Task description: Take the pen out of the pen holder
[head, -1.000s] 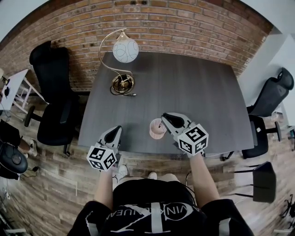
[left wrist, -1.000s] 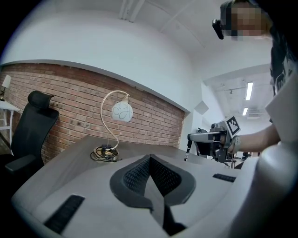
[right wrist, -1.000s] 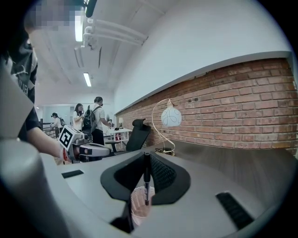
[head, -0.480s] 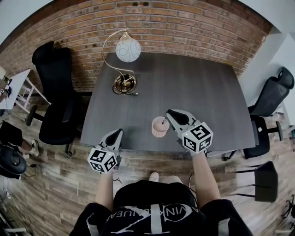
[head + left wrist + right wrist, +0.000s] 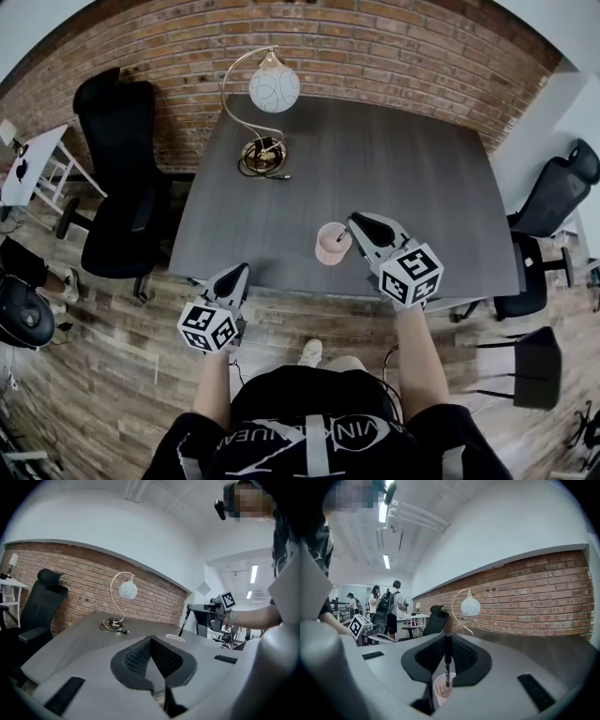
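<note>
Black pen [image 5: 447, 660] upright — in level right gripper [image 5: 358, 223].

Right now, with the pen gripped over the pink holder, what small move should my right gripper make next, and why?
Probably raise the right gripper straight up a little. Its jaws are shut on the pen, which stands upright. Its tip looks about level with the rim of the pen holder, so a sideways move might catch that rim.

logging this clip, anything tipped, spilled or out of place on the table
Nothing stands out. The pen holder stands upright near the table's front edge, the right tool holds the pen upright over it, and the lamp stands at the far side. No spill shows.
</note>
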### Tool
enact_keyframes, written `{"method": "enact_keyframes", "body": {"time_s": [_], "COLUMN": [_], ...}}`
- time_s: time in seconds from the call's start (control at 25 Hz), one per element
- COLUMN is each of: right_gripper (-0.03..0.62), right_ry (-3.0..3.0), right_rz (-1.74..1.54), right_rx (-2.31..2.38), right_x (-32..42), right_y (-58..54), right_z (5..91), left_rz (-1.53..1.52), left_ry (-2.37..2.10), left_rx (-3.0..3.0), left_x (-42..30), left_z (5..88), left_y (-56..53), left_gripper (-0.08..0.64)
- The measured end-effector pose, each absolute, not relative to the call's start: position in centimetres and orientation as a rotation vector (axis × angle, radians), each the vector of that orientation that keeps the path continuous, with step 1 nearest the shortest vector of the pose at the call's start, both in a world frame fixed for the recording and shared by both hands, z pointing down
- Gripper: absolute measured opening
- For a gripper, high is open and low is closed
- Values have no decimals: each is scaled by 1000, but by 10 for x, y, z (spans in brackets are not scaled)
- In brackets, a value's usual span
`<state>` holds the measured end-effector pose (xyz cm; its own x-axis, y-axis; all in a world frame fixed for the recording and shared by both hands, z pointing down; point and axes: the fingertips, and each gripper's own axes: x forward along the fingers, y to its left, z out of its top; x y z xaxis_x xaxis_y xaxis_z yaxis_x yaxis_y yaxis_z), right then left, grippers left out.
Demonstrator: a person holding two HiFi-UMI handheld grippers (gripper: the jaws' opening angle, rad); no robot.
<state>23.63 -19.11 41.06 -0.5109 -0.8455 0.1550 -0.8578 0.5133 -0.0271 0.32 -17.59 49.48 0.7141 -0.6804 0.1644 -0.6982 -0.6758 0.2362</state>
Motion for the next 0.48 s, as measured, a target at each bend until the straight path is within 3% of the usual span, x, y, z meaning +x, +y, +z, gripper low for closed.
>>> {"method": "enact_keyframes", "body": {"time_s": [0.48], "right_gripper": [49], "right_ry": [-2609], "right_rz": [134], "right_rx": [1526], "right_x": [227], "right_y": [-148], "right_z": [402], "left_rz": [85], "left_ry": [-1073], "left_rx": [2665], "left_x": [-6], "left_z": [486], "left_y": [-142], "left_gripper": [12]}}
